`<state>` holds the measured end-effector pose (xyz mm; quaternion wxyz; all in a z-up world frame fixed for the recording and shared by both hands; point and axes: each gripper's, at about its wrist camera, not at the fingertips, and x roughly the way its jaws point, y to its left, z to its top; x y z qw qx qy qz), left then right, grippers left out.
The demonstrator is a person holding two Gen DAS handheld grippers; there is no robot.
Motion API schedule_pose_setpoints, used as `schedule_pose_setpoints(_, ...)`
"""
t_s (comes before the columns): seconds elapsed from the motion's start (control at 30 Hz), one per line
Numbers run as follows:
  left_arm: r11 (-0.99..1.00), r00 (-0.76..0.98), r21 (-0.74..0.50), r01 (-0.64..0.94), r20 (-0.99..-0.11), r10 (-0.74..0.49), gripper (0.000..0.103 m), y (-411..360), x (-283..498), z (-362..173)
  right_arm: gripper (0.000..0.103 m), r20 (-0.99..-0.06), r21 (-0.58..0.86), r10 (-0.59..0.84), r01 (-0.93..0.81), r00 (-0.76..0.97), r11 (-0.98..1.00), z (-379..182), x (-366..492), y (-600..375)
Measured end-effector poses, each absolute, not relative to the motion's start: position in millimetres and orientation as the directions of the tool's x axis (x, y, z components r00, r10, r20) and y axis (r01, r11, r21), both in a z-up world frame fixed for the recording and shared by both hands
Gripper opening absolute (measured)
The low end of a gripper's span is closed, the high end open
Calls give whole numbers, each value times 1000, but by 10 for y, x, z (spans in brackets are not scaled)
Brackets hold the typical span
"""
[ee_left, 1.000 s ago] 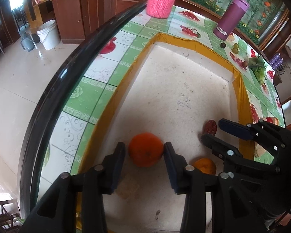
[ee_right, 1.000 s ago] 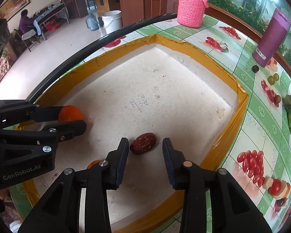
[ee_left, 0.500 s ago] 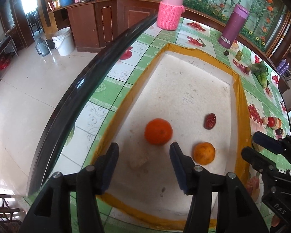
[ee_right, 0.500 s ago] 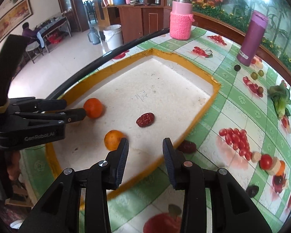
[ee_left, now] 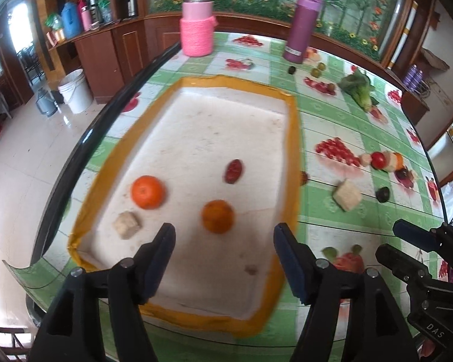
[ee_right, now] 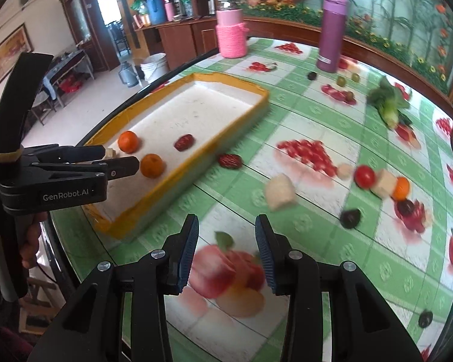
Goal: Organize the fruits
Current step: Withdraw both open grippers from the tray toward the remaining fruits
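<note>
Here, left tongs (ee_left: pixel 223 259) at bottom centre of the left view, jaws opening, nothing between them, over the yellow-rimmed tray (ee_left: pixel 291 138). Inside it: two oranges (ee_left: pixel 148 192) (ee_left: pixel 218 216), a red date (ee_left: pixel 233 171), a beige block (ee_left: pixel 126 224). Right tongs (ee_right: pixel 226 249) partly open and empty above the bench (ee_right: pixel 317 126); another date (ee_right: pixel 230 160) just beside the tray, possibly touching.
</note>
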<state>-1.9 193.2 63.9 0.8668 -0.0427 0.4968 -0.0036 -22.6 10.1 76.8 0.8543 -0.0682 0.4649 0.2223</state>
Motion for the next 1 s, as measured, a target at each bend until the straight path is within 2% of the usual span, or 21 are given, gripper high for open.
schedule_pose_setpoints(0.4,996,516,-48,73,-853,-79,82,1126,-71,749,44,-813,121,269,-302,516,946,766,-387,-739)
schedule_pose_setpoints(0.7,992,487,-45,120,-868,-99,83,673,-52,711,45,-815,130,232,-222,532,966,765,-439,-1338)
schedule_pose_setpoints(0.9,992,475,-12,124,-877,-70,83,575,-6,667,46,-834,108,238,-276,497,955,773,-177,-1329)
schedule_pose_setpoints(1.0,994,466,-2,110,-883,-54,83,607,31,641,54,-853,84,248,-347,460,934,673,39,-1130)
